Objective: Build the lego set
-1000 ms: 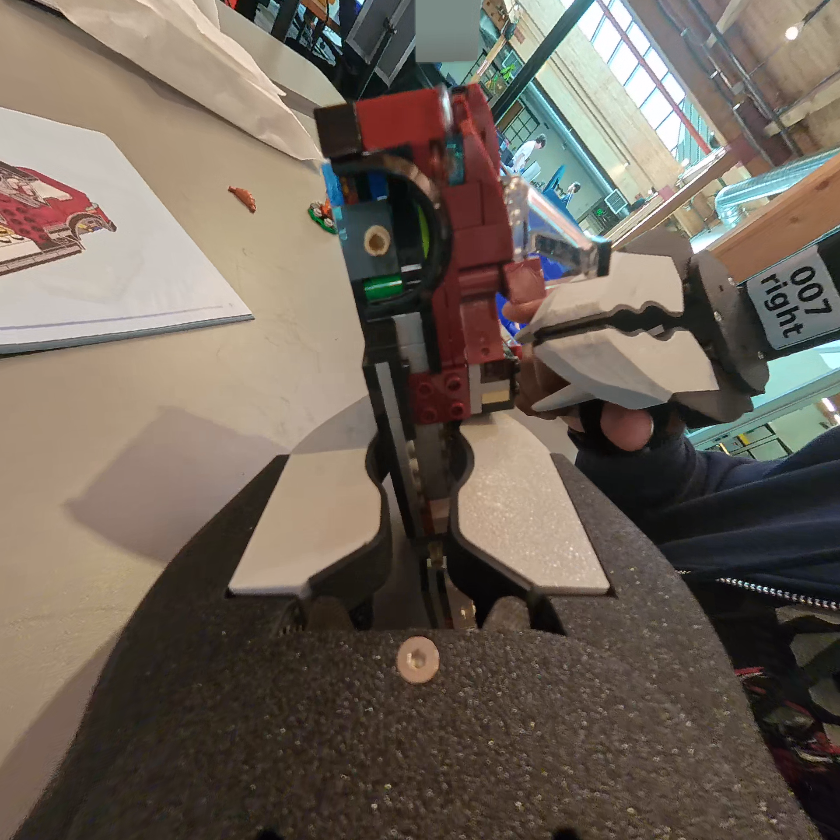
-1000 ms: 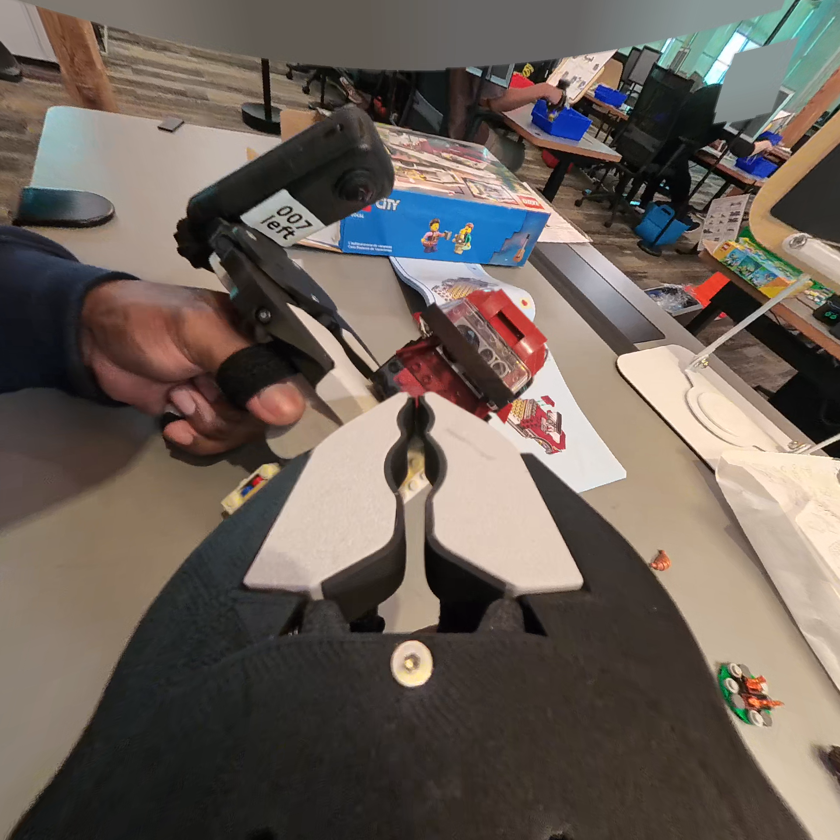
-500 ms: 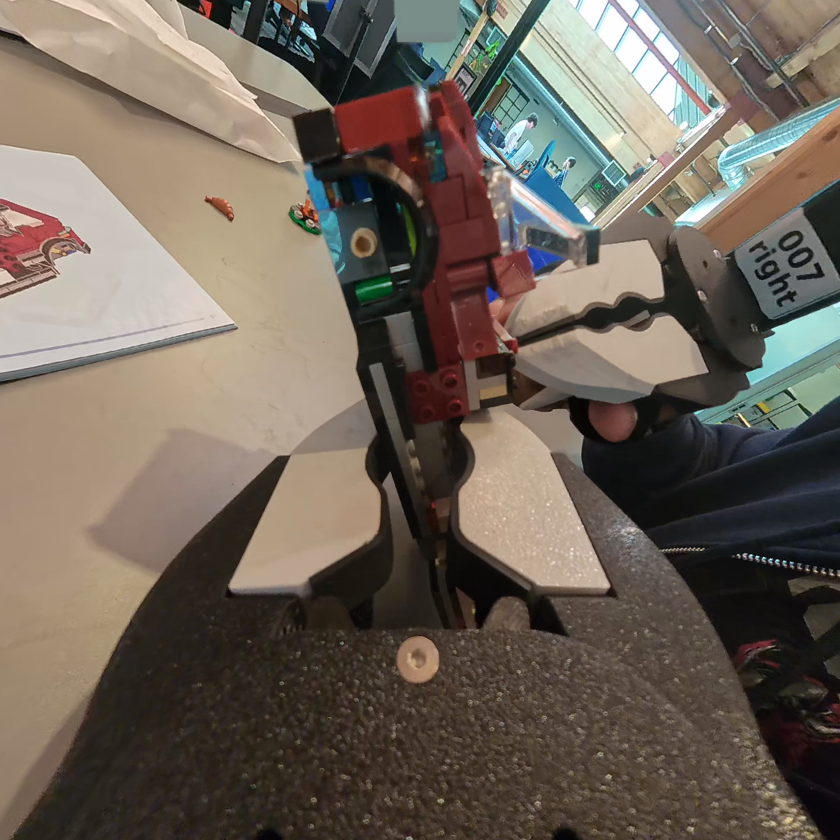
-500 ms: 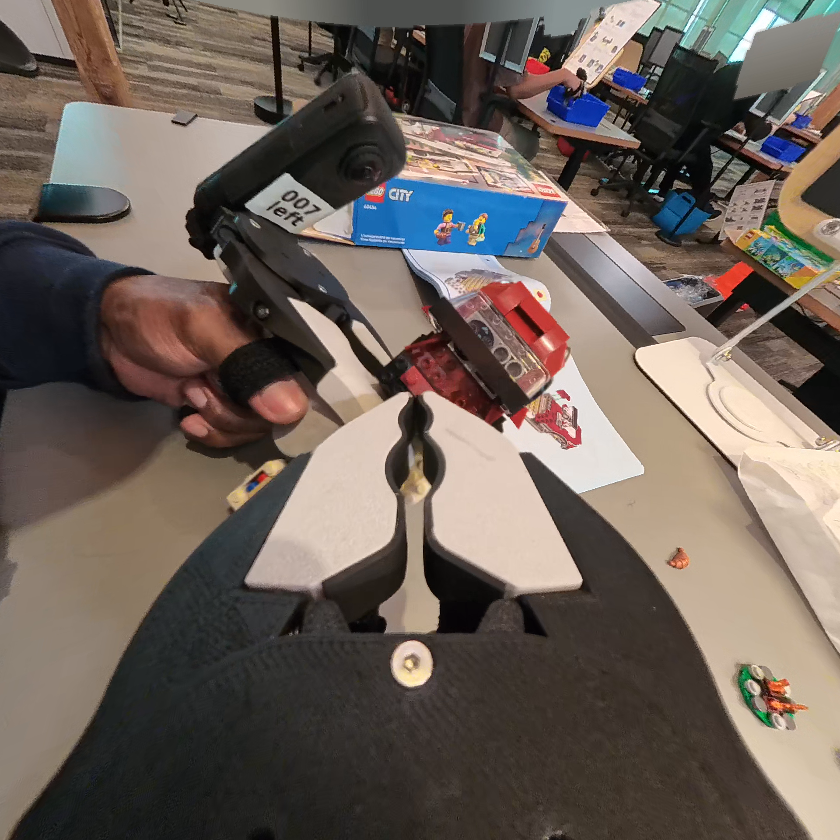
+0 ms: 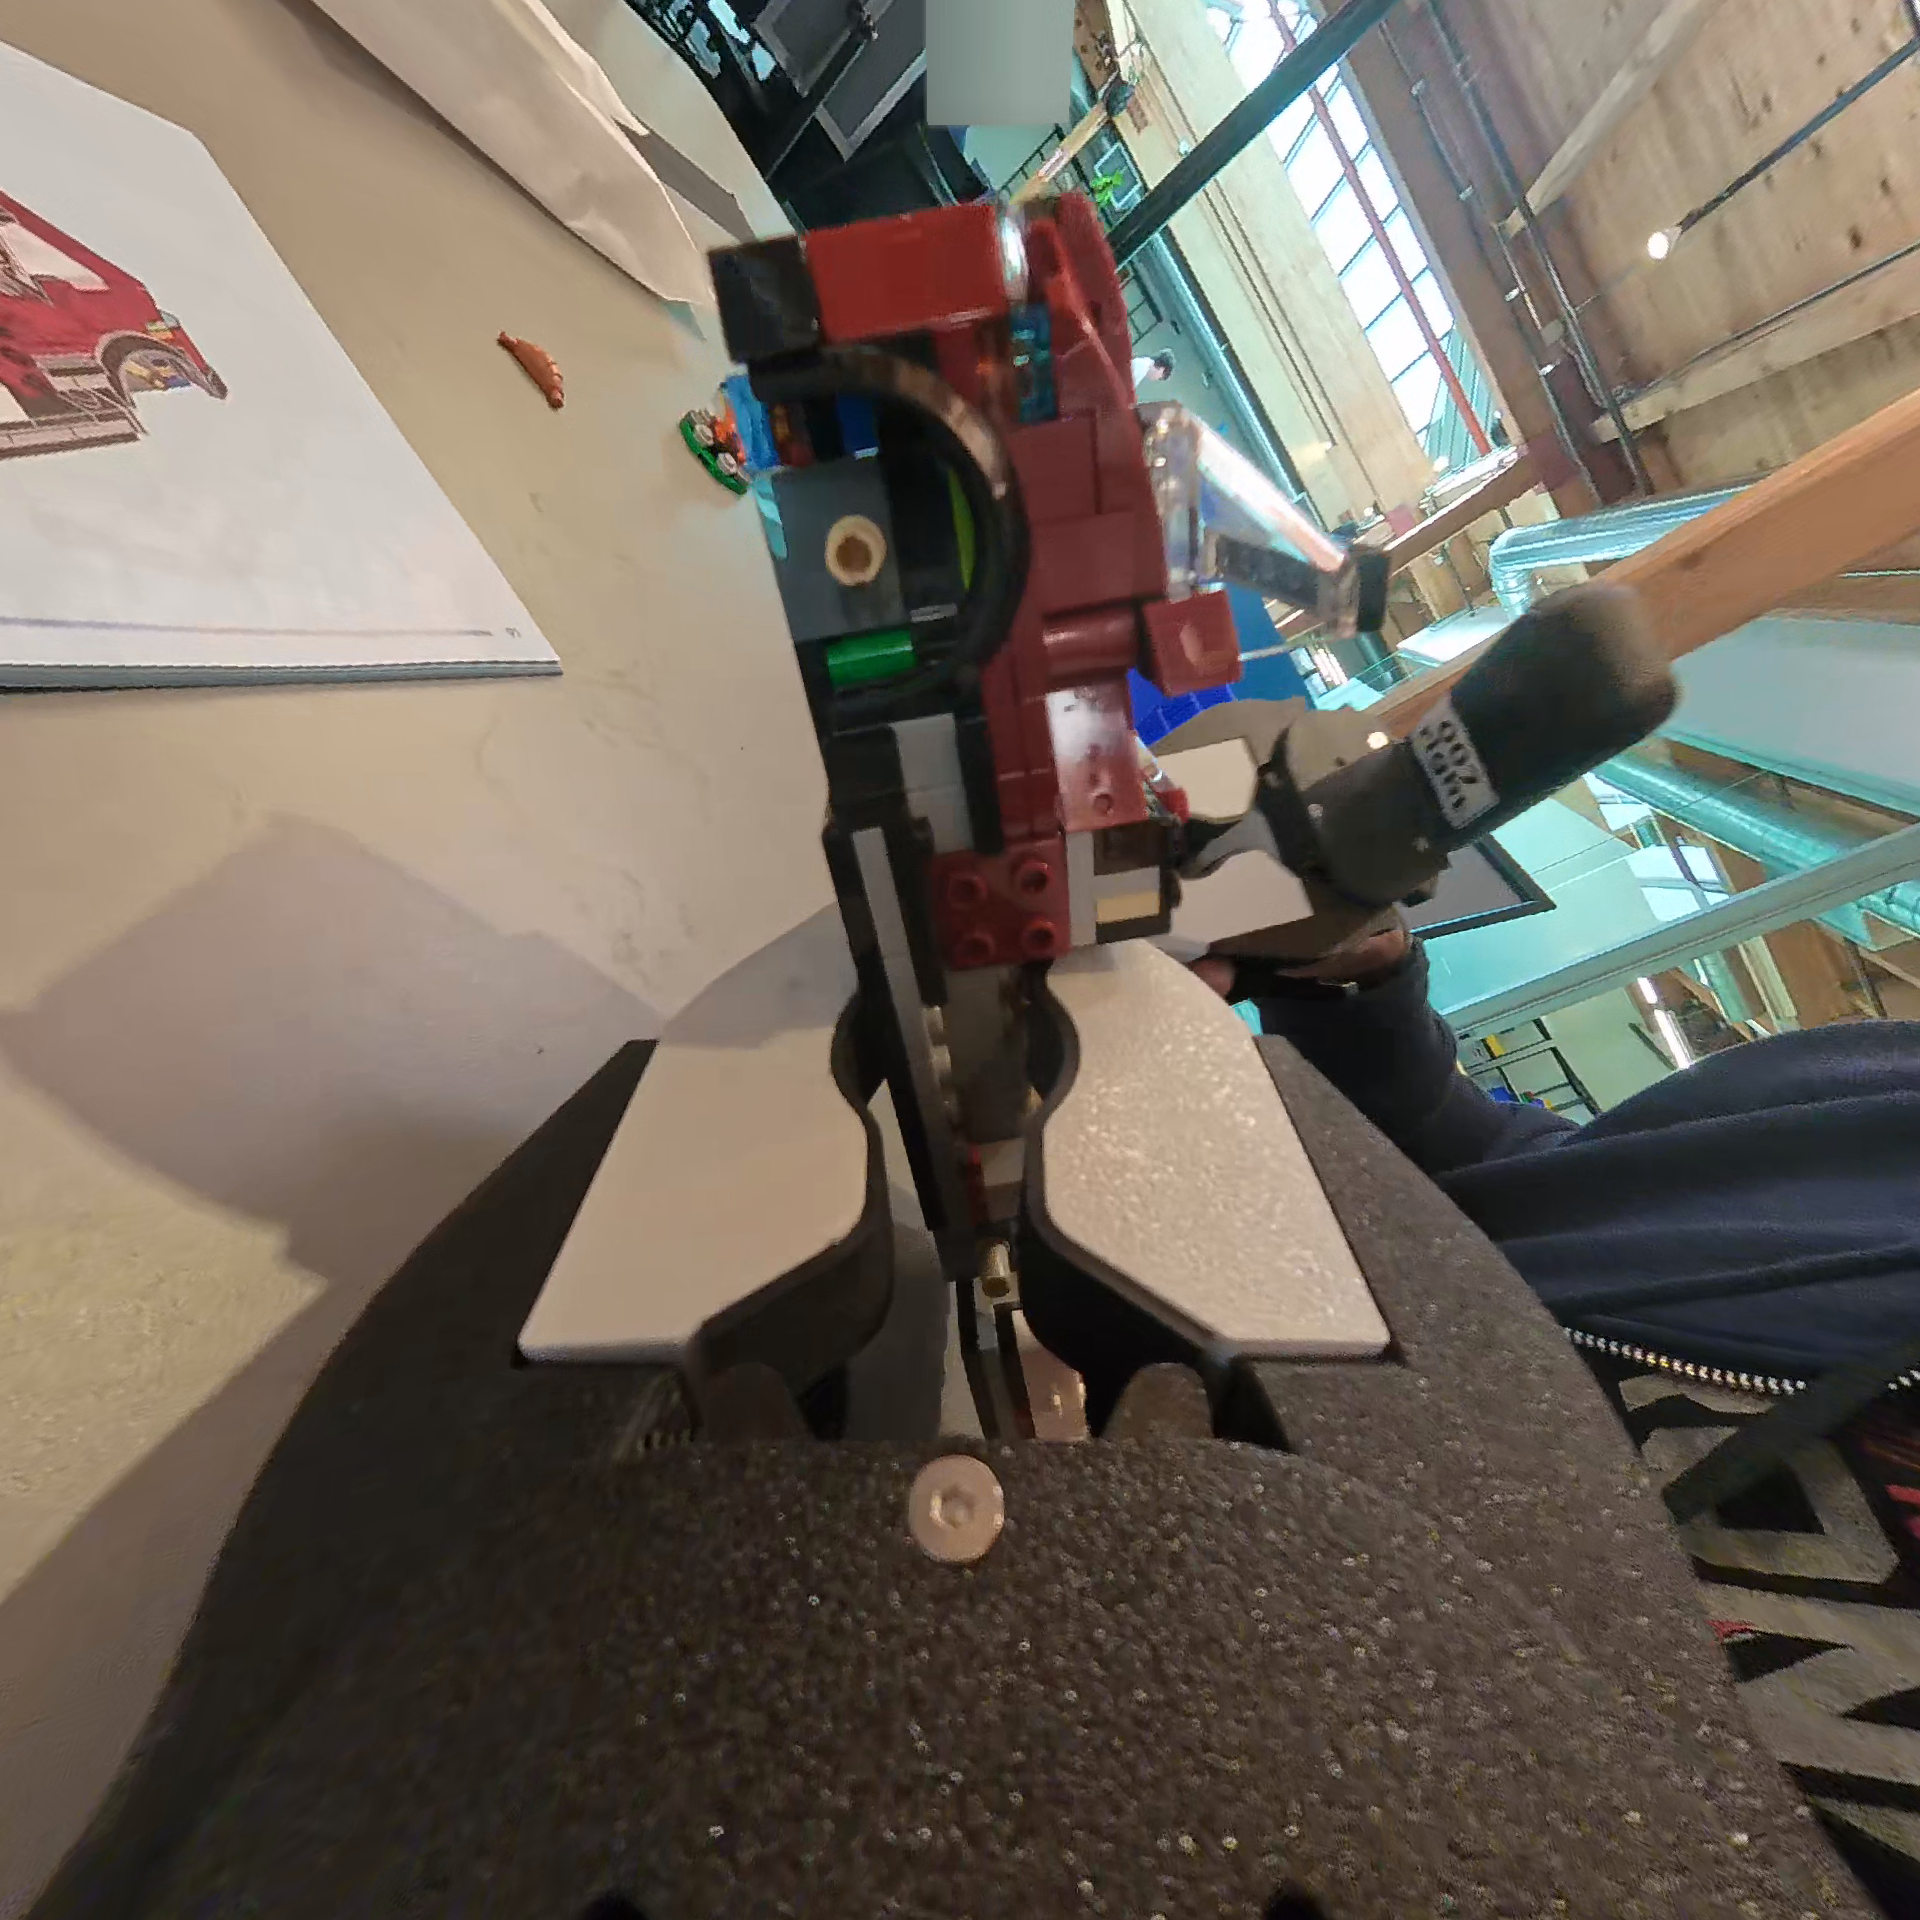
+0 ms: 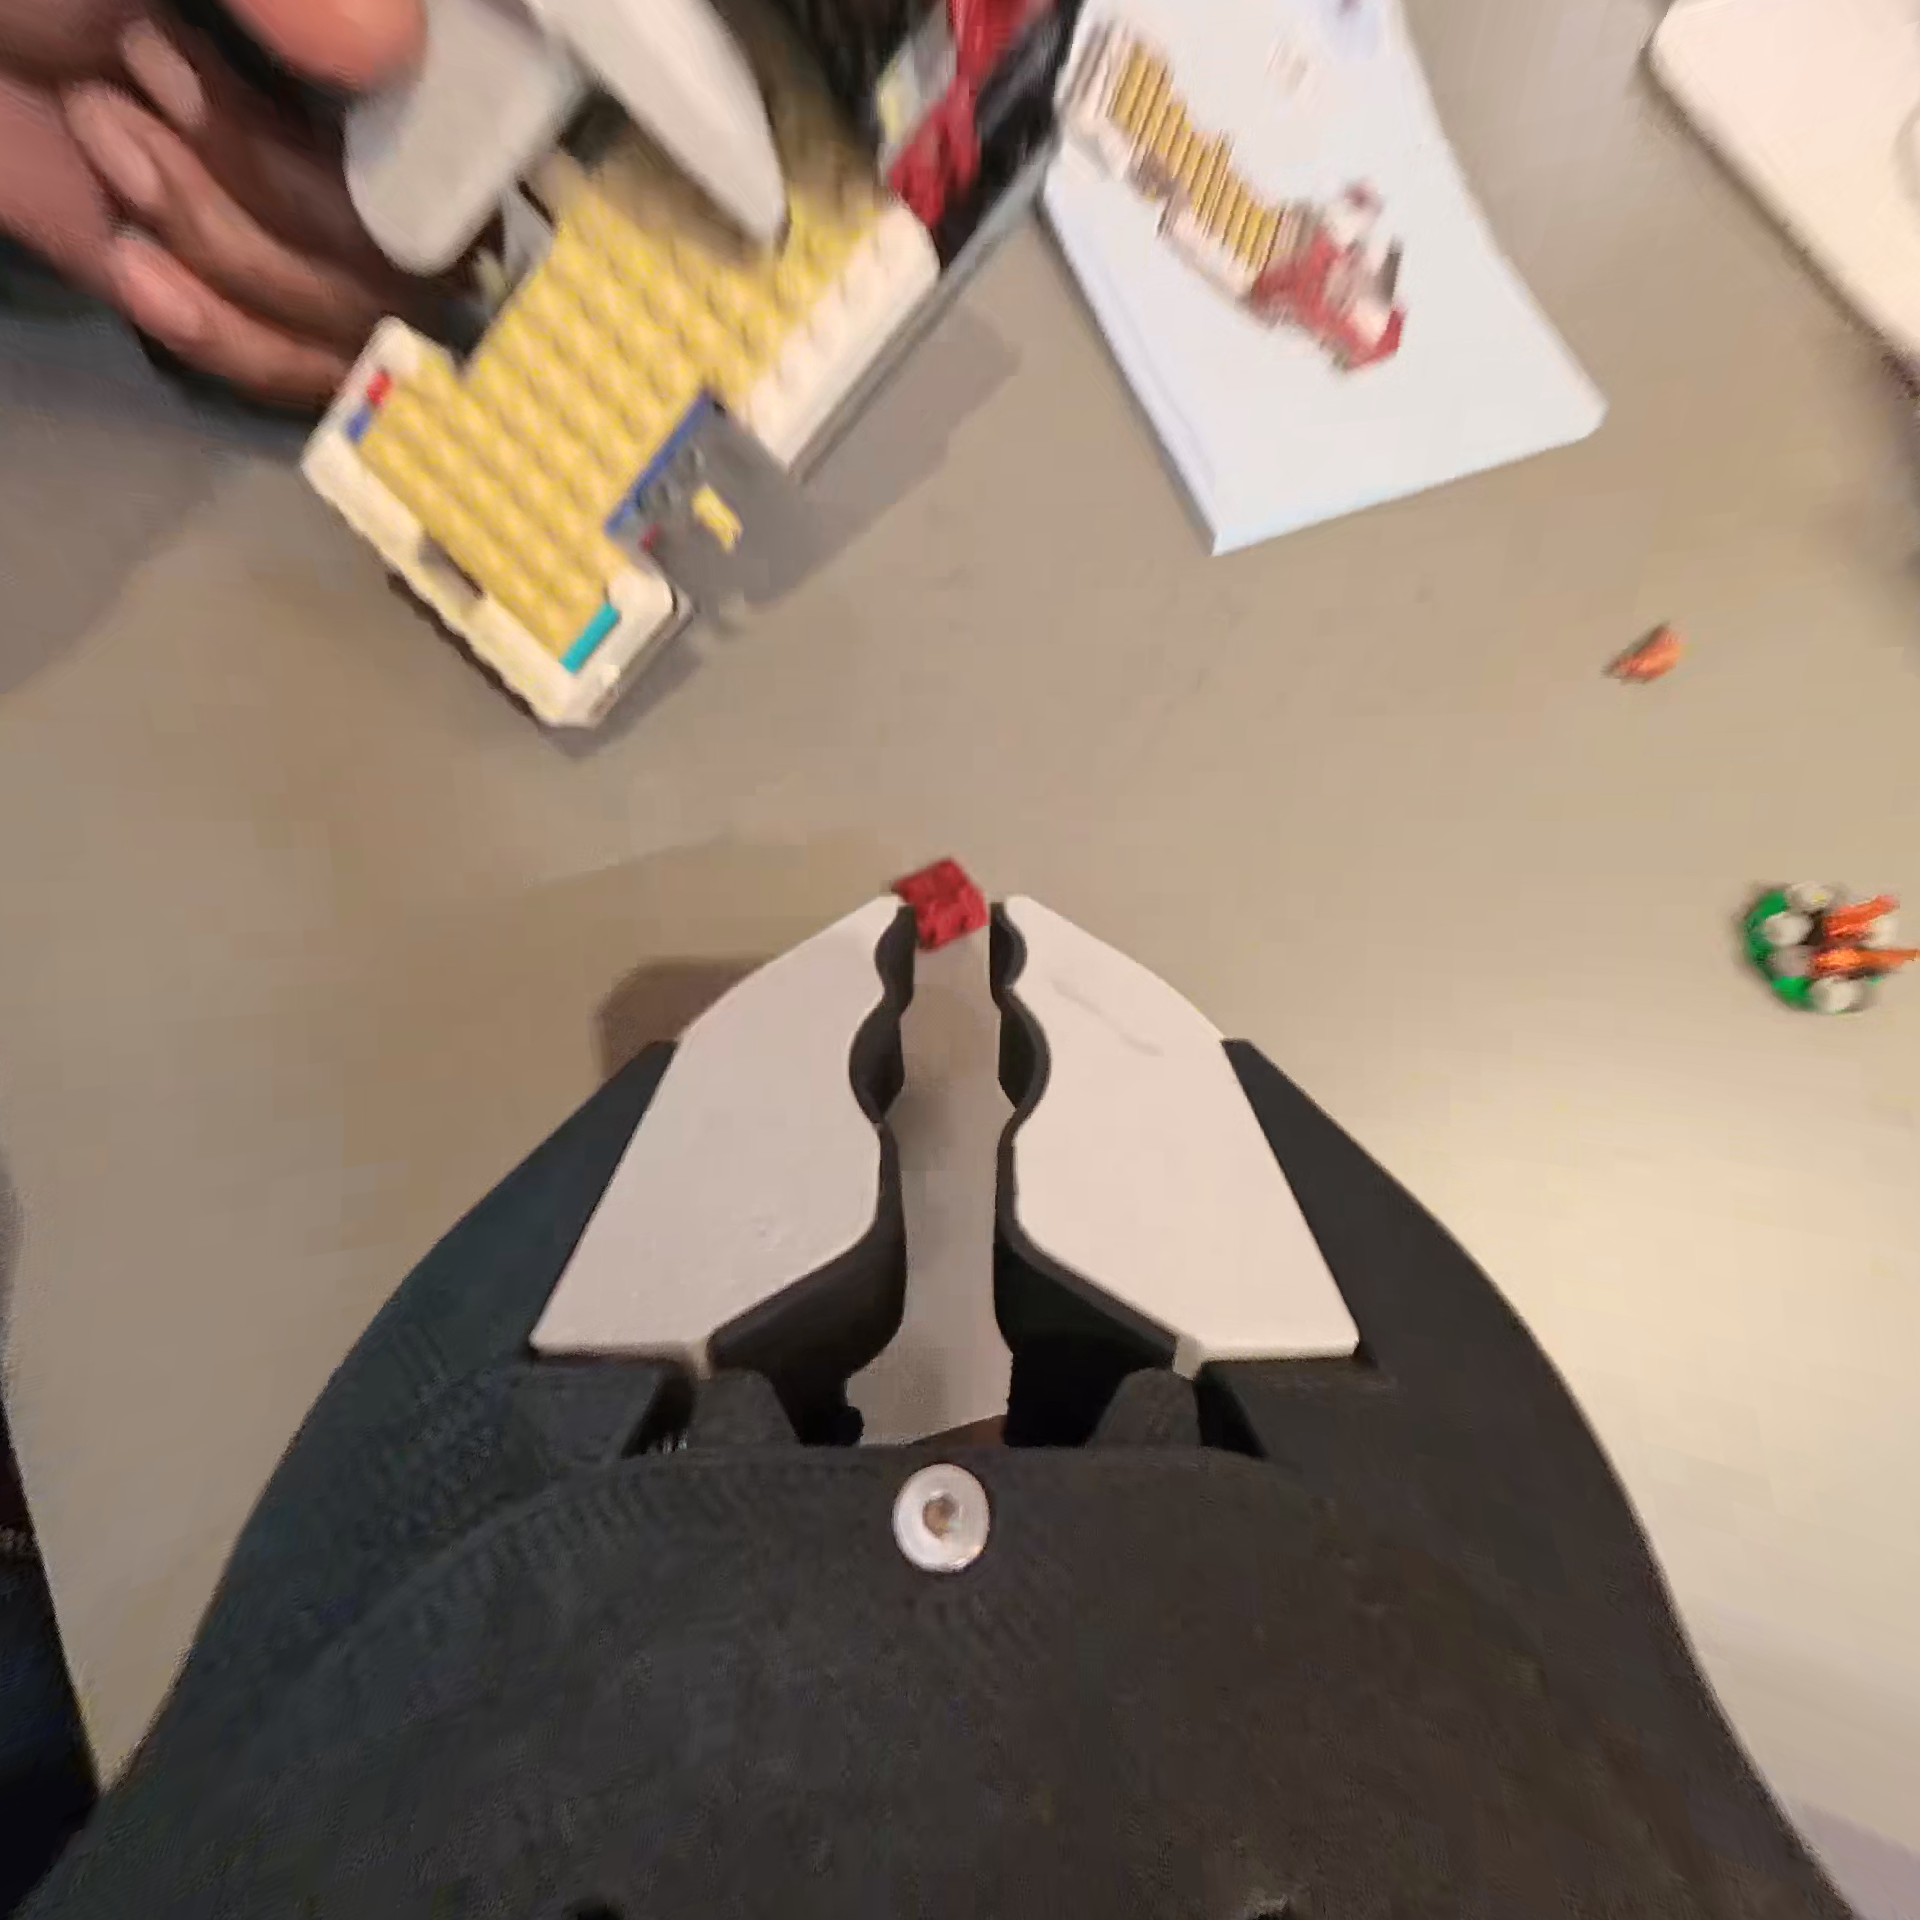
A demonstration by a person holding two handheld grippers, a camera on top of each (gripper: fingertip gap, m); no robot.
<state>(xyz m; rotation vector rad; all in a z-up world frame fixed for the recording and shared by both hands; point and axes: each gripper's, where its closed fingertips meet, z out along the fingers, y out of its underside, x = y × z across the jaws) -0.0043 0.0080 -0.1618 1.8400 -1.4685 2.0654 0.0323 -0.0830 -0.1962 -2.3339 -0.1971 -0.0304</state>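
Above the grey desk (image 6: 1247, 727), the left gripper (image 5: 951, 1049) clamps the dark-red brick model (image 5: 1049, 520) and should hold it steady, while the right gripper (image 6: 945, 914), jaws parted, has a small red brick (image 6: 940, 902) at its tips.

Motion blur smears the yellow studded plate (image 6: 582, 416) and booklet (image 6: 1299, 260).

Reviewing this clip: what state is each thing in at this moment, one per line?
left gripper: shut on the dark red brick model
dark red brick model: gripped at its lower end, partly built
right gripper: fingers slightly apart, hold unclear
small red brick: between the right fingertips
yellow-studded plate: lying on the table
booklet: lying flat
green round piece: loose on the table
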